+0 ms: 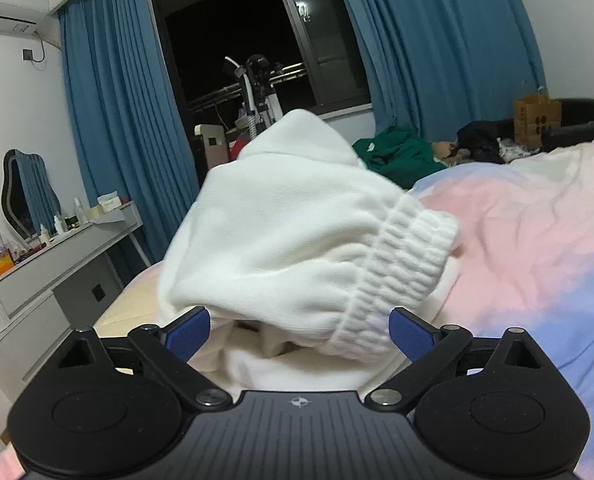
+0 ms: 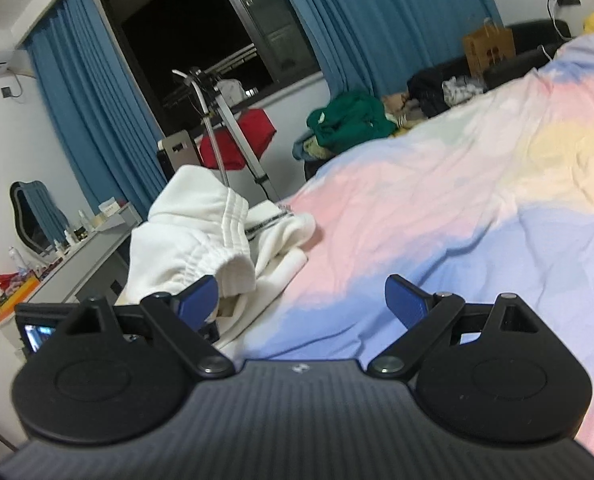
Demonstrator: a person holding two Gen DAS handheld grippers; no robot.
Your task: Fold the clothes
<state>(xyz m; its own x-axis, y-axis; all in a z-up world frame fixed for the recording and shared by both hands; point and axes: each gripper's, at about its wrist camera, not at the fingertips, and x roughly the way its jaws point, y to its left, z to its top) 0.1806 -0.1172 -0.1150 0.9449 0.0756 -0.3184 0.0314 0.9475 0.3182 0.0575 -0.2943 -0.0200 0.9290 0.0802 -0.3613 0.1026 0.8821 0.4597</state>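
Right in front of your left gripper point(image 1: 299, 330), the white sweatpants point(image 1: 297, 220) sit heaped on the pastel bedsheet point(image 1: 517, 240), ribbed cuff point(image 1: 401, 276) at 3 o'clock of the pile. Jaws spread wide, nothing pinched. Fabric looks soft, thick, light & floppy; it'll sag, so probably grab the cuff or the waistband, not mid-cloth. Right gripper point(image 2: 301, 300) is also wide open, over bare sheet w/ the pants at its 10 o'clock. Only the right view shows the elastic waistband point(image 2: 201, 262) & side stripes point(image 2: 235, 216).
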